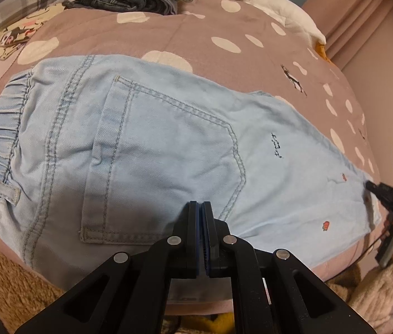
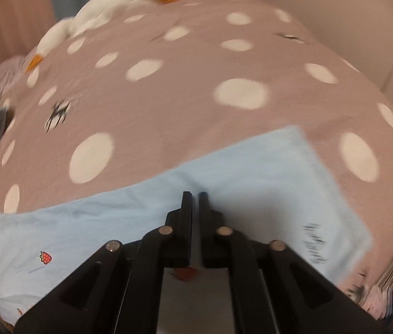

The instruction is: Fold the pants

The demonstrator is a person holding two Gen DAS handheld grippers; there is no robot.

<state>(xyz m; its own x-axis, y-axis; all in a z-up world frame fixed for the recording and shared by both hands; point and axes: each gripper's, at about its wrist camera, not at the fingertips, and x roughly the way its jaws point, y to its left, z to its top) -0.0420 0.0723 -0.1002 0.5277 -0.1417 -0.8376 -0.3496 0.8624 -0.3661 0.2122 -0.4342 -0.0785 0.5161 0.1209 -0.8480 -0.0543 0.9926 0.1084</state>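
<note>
- The bed (image 1: 202,41), under a polka-dot cover, serves as the folding surface.
- The light-blue pants (image 1: 151,144) lie flat across it, legs apparently stacked one on the other, elastic waistband at left and hem at right, so a lengthwise fold is likely the step in hand.
- The left gripper (image 1: 199,208) hangs above the back pocket (image 1: 168,150), jaws fully closed, holding nothing.
- The right gripper (image 2: 195,194) hovers over the hem end; its jaws stand slightly apart with no fabric between them.
</note>
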